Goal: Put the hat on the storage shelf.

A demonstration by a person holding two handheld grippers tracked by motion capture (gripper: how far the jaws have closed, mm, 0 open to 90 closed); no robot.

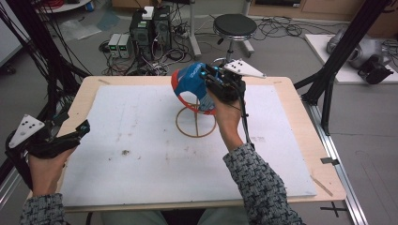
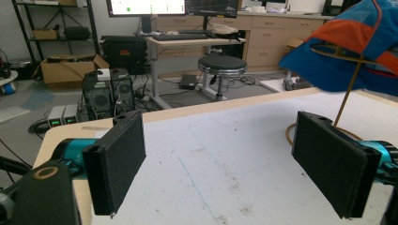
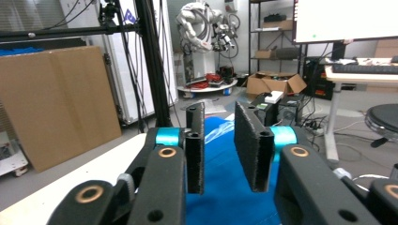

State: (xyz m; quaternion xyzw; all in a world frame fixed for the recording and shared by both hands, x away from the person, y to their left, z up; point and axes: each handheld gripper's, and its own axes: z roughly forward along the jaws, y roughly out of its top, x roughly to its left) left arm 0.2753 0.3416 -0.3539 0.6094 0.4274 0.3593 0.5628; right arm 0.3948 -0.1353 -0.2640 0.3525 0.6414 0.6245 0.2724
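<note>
White table (image 1: 141,140) under both tools. Blue-and-red cap (image 1: 192,86) draped over wooden hat stand (image 1: 196,123), perched at table's far middle, directly under and ahead of right gripper (image 1: 220,84). Right gripper (image 3: 220,150) with jaws parted a little, narrow gap, blue cloth visible below between the pads but not pinched; nothing held, by the look of it. Left gripper (image 1: 70,133) parked well off at near left edge, jaws (image 2: 225,159) wide apart, empty; cap (image 2: 347,51) up and to its right. Right hand much the nearer. Stand's pole upright, so cap probably settled; likely next: right tool backs straight off toward the person.
</note>
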